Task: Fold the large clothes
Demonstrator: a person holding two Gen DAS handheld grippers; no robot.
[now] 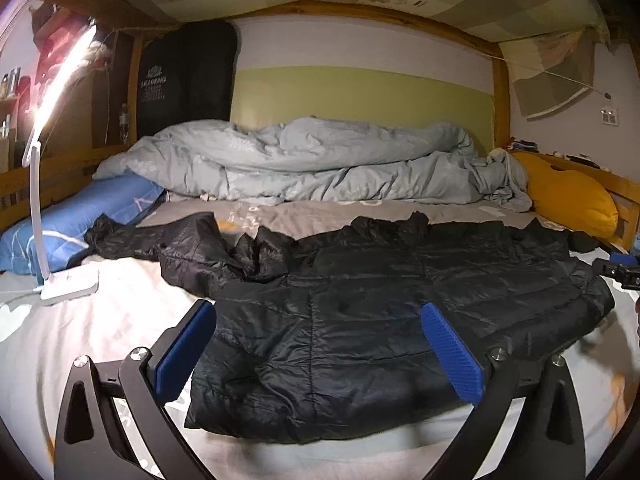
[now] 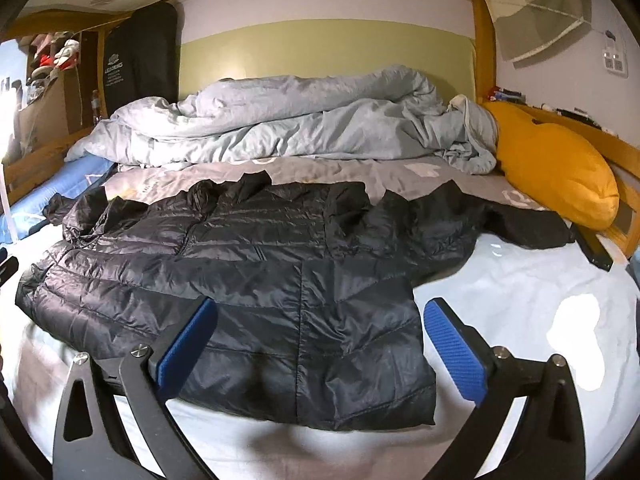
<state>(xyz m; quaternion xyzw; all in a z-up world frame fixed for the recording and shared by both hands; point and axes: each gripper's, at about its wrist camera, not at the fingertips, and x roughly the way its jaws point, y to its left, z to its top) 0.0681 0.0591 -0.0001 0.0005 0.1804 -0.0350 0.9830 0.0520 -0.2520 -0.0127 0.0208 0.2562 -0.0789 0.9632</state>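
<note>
Black quilted puffer jacket lies spread flat across the white sheet of our bed, sleeves flung toward the crumpled grey duvet. We hold the left gripper and right gripper low over its near hem, both sets of jaws wide apart, gripping nothing

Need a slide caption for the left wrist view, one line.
Left gripper, jaws open, poised over the near hem of a black puffer jacket spread on the bed, beside a lit white desk lamp.
</note>
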